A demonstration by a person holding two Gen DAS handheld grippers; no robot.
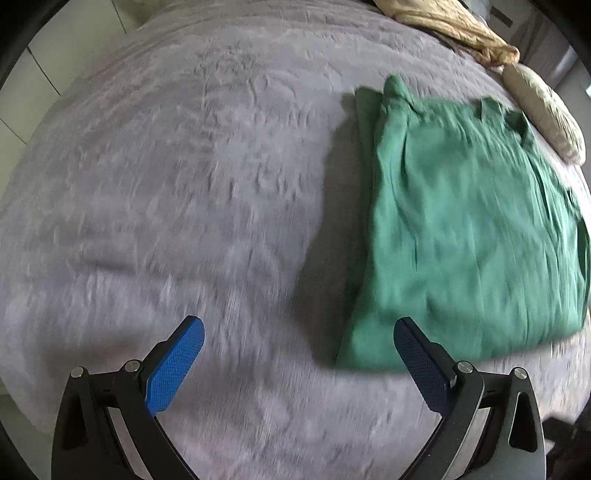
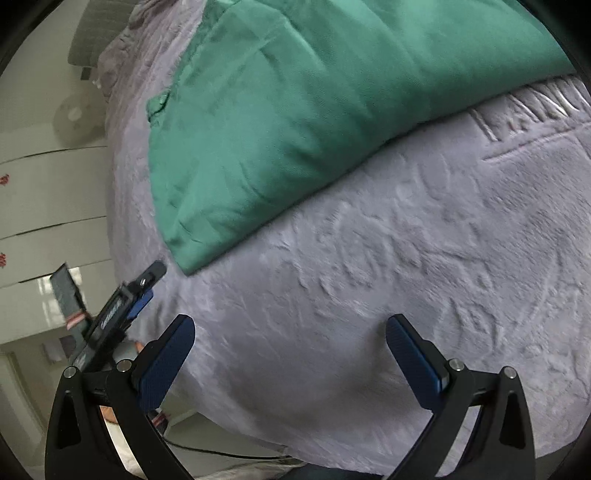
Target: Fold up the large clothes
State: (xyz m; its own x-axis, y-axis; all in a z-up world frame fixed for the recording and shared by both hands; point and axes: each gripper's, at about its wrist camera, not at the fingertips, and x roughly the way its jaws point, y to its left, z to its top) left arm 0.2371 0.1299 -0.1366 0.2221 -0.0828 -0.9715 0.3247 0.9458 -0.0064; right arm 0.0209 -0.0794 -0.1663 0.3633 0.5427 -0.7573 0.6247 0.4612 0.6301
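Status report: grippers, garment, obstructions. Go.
Left gripper open, empty. Right gripper open, empty. Green garment folded flat on grey blanket. Beige bundles beyond it, apart.

Soft, even daylight fills both views. The green garment throws a dull shadow onto the grey bedspread along its left edge. Motion blur smears the left wrist view throughout; the right wrist view is sharper. Fisheye distortion bows the bedspread, and dark vignetting rings each frame.
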